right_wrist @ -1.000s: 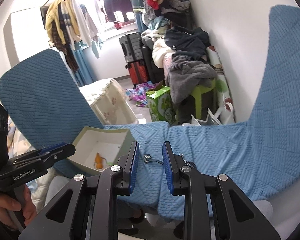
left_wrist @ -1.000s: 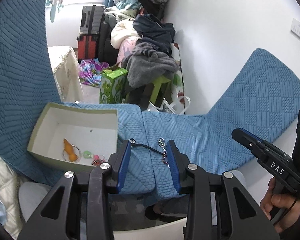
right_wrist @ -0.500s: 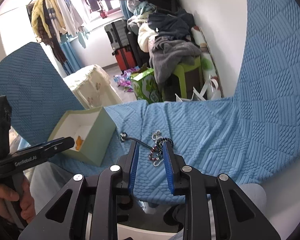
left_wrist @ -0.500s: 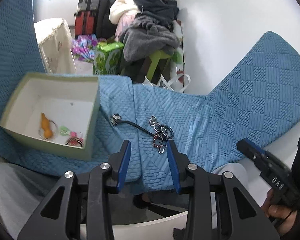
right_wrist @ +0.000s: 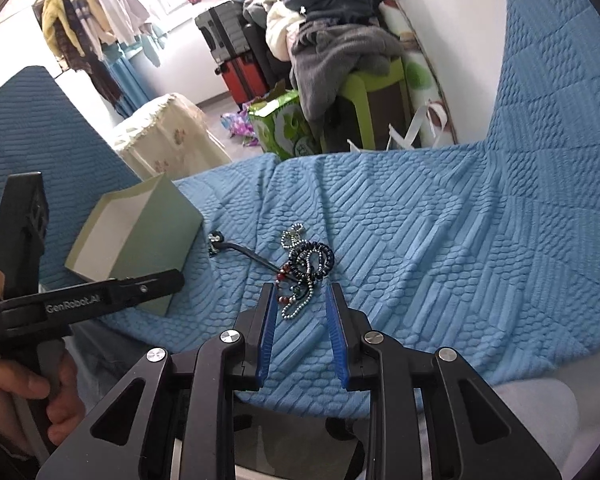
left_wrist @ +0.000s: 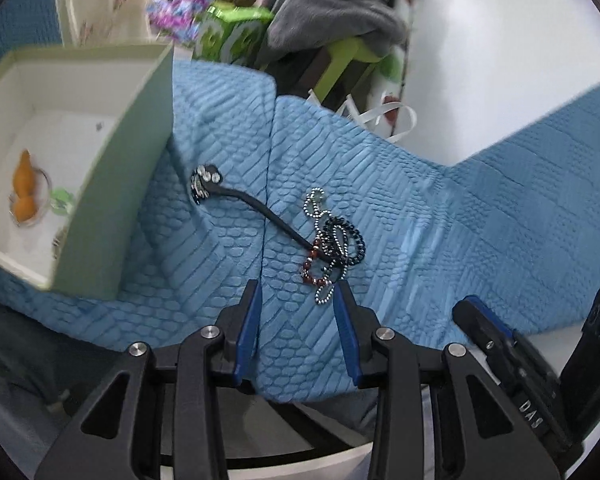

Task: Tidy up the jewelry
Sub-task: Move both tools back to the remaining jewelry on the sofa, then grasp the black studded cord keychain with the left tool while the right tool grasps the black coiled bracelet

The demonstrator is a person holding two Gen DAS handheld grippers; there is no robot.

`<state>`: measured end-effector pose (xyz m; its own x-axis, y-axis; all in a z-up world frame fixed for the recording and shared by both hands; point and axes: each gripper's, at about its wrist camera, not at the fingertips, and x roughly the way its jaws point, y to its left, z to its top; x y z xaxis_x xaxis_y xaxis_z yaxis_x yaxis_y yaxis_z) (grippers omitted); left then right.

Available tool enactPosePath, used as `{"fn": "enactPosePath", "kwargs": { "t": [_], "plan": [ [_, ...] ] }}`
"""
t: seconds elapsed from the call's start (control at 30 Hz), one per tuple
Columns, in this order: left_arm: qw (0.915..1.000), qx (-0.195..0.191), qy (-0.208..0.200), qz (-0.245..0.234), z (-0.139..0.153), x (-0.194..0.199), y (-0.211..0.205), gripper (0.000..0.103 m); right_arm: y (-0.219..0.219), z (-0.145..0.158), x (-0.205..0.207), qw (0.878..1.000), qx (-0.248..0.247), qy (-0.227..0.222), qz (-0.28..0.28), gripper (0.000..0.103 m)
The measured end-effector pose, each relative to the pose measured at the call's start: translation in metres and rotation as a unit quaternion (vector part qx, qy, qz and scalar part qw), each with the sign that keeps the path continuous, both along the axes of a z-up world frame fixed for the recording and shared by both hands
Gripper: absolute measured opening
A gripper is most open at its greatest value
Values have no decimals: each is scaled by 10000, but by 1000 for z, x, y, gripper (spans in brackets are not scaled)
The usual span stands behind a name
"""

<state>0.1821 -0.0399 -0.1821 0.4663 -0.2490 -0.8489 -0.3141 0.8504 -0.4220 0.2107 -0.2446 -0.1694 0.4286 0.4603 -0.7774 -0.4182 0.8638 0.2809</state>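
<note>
A tangle of beaded bracelets and chains (left_wrist: 332, 240) lies on the blue quilted cloth (left_wrist: 440, 240), with a black cord ending in a small clasp (left_wrist: 204, 182) stretching left from it. The tangle also shows in the right wrist view (right_wrist: 306, 270). My left gripper (left_wrist: 298, 292) is open and empty, just short of the tangle. My right gripper (right_wrist: 300, 294) is open and empty, its tips at the tangle's near end. A pale green box (left_wrist: 112, 184) to the left holds an orange gourd pendant (left_wrist: 24, 186) and small pieces.
The cloth's near edge drops off below both grippers. Behind the table stand a green stool with piled clothes (right_wrist: 340, 52), a green bag (right_wrist: 284, 124), suitcases (right_wrist: 236, 60) and a cloth-covered stand (right_wrist: 168, 136). A white wall is at right.
Both grippers have moved forward and tilted down toward the tangle, which now sits larger and just beyond the fingertips. The right jaws have opened a little wider.
</note>
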Motion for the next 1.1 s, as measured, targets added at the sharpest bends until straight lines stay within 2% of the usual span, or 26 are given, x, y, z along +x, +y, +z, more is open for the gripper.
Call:
{"fn": "enactPosePath", "kwargs": {
  "t": [0.1, 0.33, 0.57, 0.67, 0.77, 0.87, 0.93, 1.07, 1.1],
  "plan": [
    [9997, -14, 219, 113, -16, 15, 0, 38, 6, -15, 16, 9999, -41, 146, 70, 23],
    [9989, -2, 442, 162, -41, 44, 1, 37, 17, -46, 50, 9986, -102, 485, 160, 23],
    [9968, -228, 713, 266, -63, 70, 8, 37, 28, -69, 78, 9967, -160, 767, 212, 23],
    [9962, -93, 814, 313, -69, 78, 10, 37, 32, -79, 86, 9959, -204, 857, 225, 23],
    [9969, 158, 739, 222, -68, 85, 8, 35, 38, -88, 91, 9953, -284, 893, 248, 22],
    [9956, 445, 810, 153, -68, 91, 5, 28, 43, -96, 94, 9943, -392, 957, 275, 22],
    [9946, 600, 842, 115, -68, 95, 4, 27, 48, -102, 93, 9924, -614, 1013, 323, 19],
    [9933, 777, 849, 121, -70, 104, 5, 27, 56, -102, 86, 9918, -951, 722, 461, 8],
    [9931, 830, 820, 107, -69, 105, 5, 26, 56, -102, 84, 9916, -1000, 678, 471, 8]
  ]
}}
